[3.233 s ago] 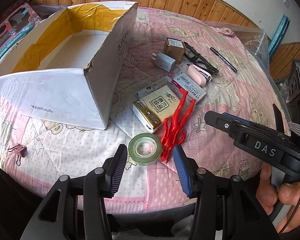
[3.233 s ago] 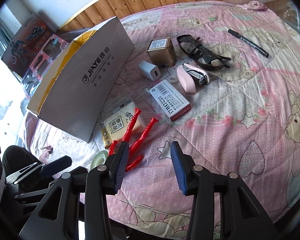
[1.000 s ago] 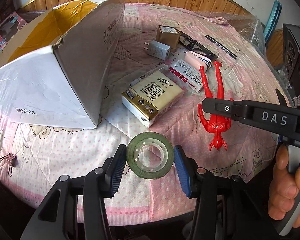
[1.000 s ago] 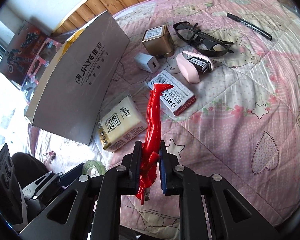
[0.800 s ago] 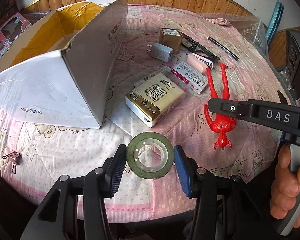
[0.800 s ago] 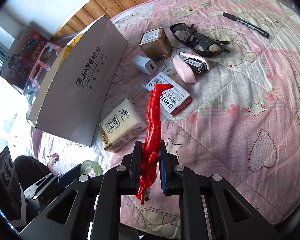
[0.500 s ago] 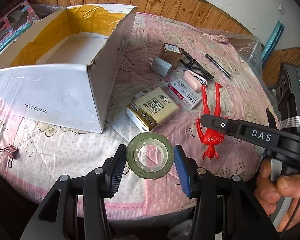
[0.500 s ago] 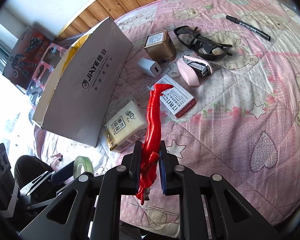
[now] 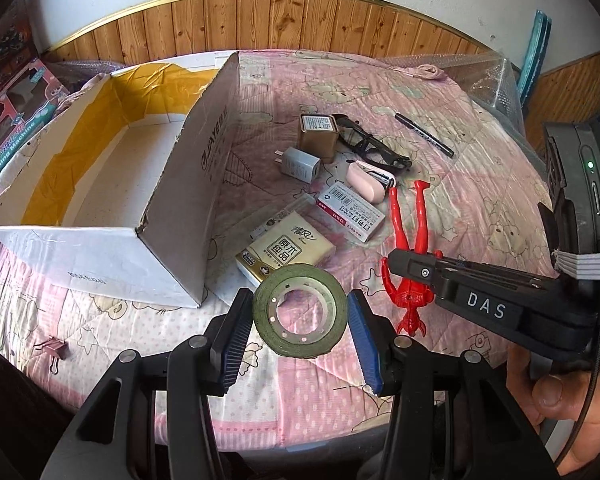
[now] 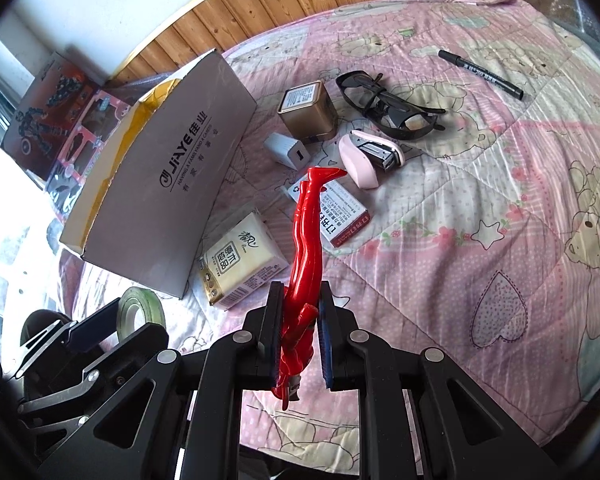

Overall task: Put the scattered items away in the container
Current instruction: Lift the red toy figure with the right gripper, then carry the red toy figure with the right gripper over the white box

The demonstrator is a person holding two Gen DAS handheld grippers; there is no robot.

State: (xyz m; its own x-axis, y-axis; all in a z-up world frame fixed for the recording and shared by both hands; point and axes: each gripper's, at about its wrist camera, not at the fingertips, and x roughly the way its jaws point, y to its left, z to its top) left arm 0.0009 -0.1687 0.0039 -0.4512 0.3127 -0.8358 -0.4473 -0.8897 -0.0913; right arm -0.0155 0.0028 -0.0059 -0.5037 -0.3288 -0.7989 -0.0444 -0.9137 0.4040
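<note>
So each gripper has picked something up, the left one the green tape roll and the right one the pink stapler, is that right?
Not quite. The right gripper holds the red toy figure, as the right wrist view shows; the pink stapler lies on the quilt. The left gripper does hold the green tape roll.

Left gripper (image 9: 300, 334) clamped on green tape roll (image 9: 300, 310), right gripper (image 10: 298, 334) pinching red figure (image 10: 306, 248), both raised

My left gripper (image 9: 300, 322) holds the tape roll (image 9: 299, 310) above the quilt's (image 9: 440, 92) near edge; the box (image 9: 112, 184) sits to its left, the tissue pack (image 9: 286, 253) just behind; my right gripper (image 10: 299, 334) lifts the figure (image 10: 309, 236) to the right, legs pointing away over the staple box (image 10: 344, 212); charger (image 9: 299, 165), tin (image 9: 317, 135), stapler (image 9: 367, 176), glasses (image 9: 370, 146) and marker (image 9: 424, 135) lie farther back.
</note>
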